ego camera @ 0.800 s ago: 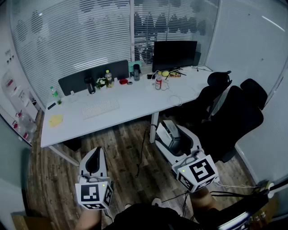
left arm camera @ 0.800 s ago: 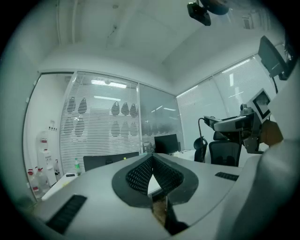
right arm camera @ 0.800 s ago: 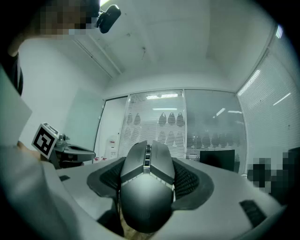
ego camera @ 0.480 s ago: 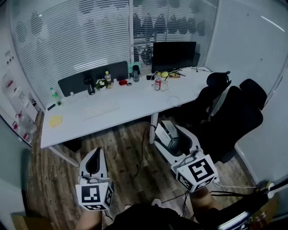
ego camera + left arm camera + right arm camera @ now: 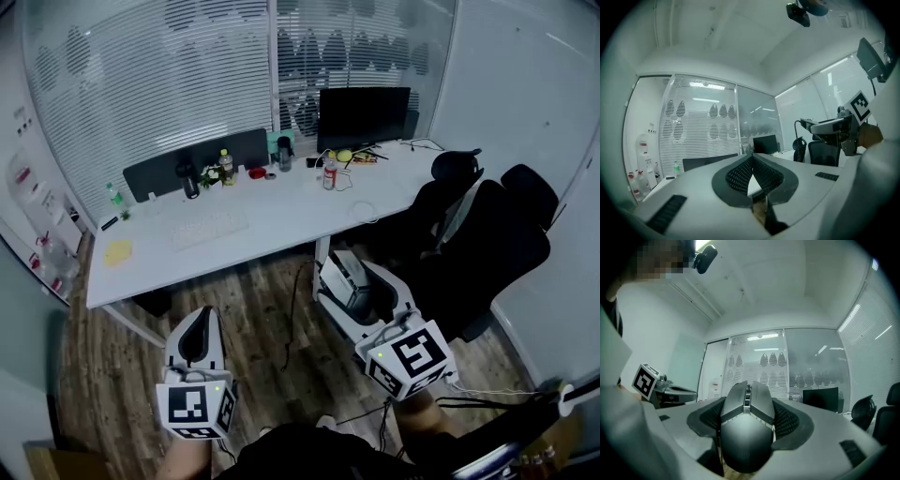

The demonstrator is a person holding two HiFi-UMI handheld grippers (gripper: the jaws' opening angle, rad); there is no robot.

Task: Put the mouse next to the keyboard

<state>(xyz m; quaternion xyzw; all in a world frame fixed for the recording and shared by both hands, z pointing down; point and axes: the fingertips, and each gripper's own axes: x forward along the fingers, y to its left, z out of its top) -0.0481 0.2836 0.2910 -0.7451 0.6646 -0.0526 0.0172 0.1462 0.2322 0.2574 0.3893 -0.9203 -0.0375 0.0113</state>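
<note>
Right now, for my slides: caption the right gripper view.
Right gripper holding a grey mouse between its jaws, monitor beyond.

A long white bench (image 5: 281, 217) stands before a glass wall (image 5: 141, 94) covered in pale striped blinds, with a dark monitor (image 5: 364, 114) near its far right corner. Black office chairs (image 5: 487, 246) crowd the bench's right end, against a plain white wall (image 5: 511, 84). The floor (image 5: 253, 314) is brown wood planking.

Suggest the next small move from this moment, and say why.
Probably carry the right gripper forward toward the desk. It is shut on the mouse, but it hangs over the floor short of the desk edge, and the keyboard lies on the desk well ahead.
</note>
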